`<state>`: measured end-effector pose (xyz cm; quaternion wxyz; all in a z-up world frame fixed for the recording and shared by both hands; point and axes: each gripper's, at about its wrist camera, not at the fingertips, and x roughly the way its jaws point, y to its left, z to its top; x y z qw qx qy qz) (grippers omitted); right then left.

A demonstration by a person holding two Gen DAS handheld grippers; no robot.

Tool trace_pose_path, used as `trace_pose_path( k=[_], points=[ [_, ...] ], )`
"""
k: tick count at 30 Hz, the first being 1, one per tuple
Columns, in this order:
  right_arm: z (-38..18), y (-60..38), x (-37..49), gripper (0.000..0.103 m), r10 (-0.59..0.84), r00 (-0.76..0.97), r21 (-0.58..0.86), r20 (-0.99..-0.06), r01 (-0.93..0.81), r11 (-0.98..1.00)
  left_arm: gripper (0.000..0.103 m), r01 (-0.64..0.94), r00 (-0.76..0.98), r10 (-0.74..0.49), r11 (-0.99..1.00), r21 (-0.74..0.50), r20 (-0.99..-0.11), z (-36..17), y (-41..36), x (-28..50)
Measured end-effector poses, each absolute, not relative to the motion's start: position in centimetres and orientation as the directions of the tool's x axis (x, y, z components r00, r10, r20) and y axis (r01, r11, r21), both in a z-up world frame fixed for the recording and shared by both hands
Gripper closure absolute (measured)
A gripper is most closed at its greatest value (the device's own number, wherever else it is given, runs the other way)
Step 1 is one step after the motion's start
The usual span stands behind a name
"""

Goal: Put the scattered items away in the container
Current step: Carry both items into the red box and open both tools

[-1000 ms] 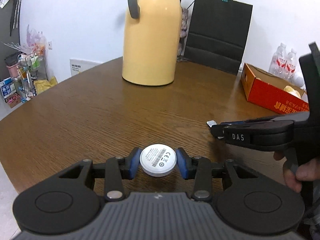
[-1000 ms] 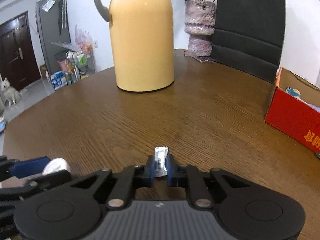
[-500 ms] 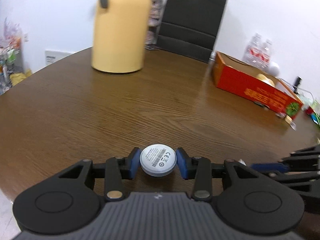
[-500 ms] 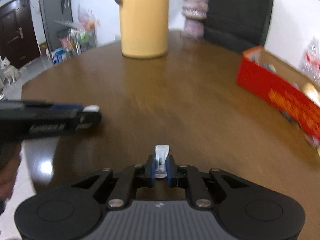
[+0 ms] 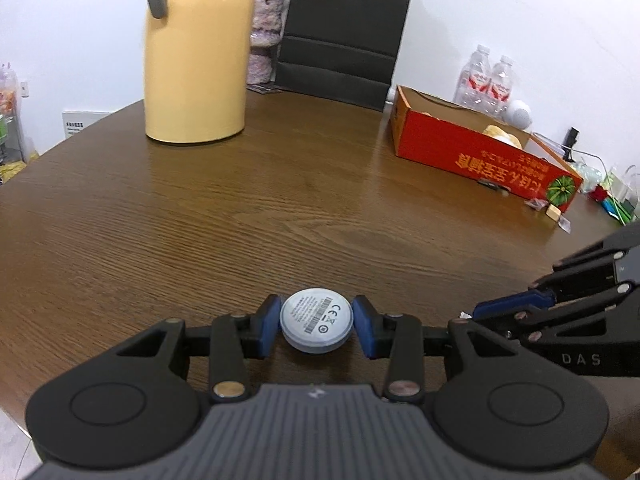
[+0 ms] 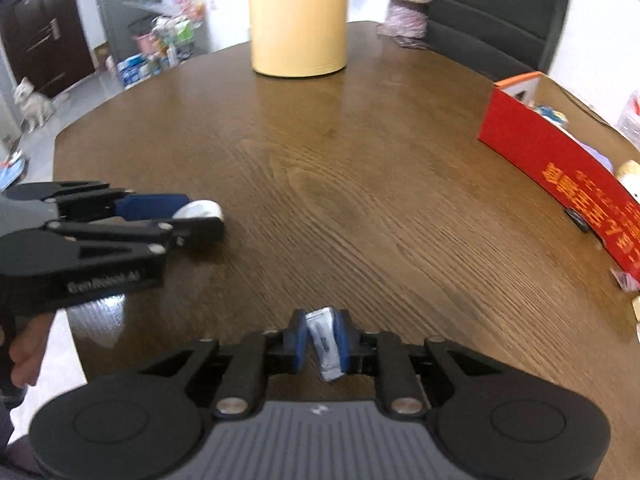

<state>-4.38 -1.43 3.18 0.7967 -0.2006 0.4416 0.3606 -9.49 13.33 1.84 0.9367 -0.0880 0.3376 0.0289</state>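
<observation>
While left gripper [image 5: 316,322] pinches white disc [image 5: 316,319], right gripper [image 6: 322,338] clamps sachet [image 6: 325,340]

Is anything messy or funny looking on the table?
Yes. A few small bits lie loose on the table beside the red box, not inside it. Nothing looks spilled or broken.

Even, bright indoor light in both views. Soft glare streaks the wooden table [image 5: 248,208] at centre frame. Strong fisheye bending with dark vignette at corners. Left wrist view sharp; right wrist view motion-blurred, worst toward the right edge on the red box [image 6: 560,168].
</observation>
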Motion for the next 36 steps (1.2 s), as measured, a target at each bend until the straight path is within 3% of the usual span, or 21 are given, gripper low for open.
trace_pose_path(
  k=[5, 10, 13, 15, 17, 21, 25, 31, 36],
  points=[
    [3.7, -3.2, -5.9, 0.103, 0.387, 0.434, -0.034, -0.813, -0.701, 0.713, 0.063, -0.08, 0.779, -0.046, 0.982, -0.172, -0.625, 2.1, 11.7, -9.1],
    [5.5, -10.3, -7.1, 0.103, 0.415, 0.62, 0.053, -0.666, -0.516, 0.855, 0.063, 0.018, 0.83, -0.112, 0.984, -0.176, -0.546, 3.6, 7.4, -8.3],
    [5.7, -14.1, -7.3, 0.103, 0.365, 0.692, 0.083, -0.622, -0.405, 0.91, 0.063, 0.061, 0.829, -0.134, 0.987, -0.15, -0.543, 3.9, 5.6, -7.0],
    [5.9, -15.5, -7.6, 0.097, 0.382, 0.7, 0.105, -0.603, -0.406, 0.908, 0.063, 0.042, 0.834, -0.113, 0.989, -0.142, -0.54, 4.4, 6.1, -6.8],
    [6.0, -14.8, -8.0, 0.087, 0.475, 0.63, 0.129, -0.614, -0.514, 0.848, 0.063, 0.004, 0.835, -0.072, 0.992, -0.126, -0.545, 4.8, 7.6, -7.0],
    [4.3, -10.7, -8.5, 0.086, 0.56, 0.477, 0.099, -0.678, -0.695, 0.712, 0.063, -0.115, 0.819, 0.055, 0.991, -0.068, -0.572, 4.7, 10.5, -7.8],
    [2.7, -7.4, -8.3, 0.086, 0.537, 0.429, 0.025, -0.726, -0.764, 0.645, 0.063, -0.147, 0.814, 0.07, 0.985, -0.089, -0.576, 4.3, 11.5, -8.0],
    [2.4, -7.1, -7.1, 0.096, 0.506, 0.451, 0.027, -0.735, -0.727, 0.686, 0.063, -0.064, 0.818, -0.012, 0.992, -0.113, -0.574, 3.8, 9.7, -7.7],
    [2.3, -11.4, -7.7, 0.096, 0.423, 0.592, 0.048, -0.686, -0.544, 0.838, 0.063, 0.005, 0.815, -0.105, 0.984, -0.175, -0.569, 3.5, 7.0, -7.7]
  ],
)
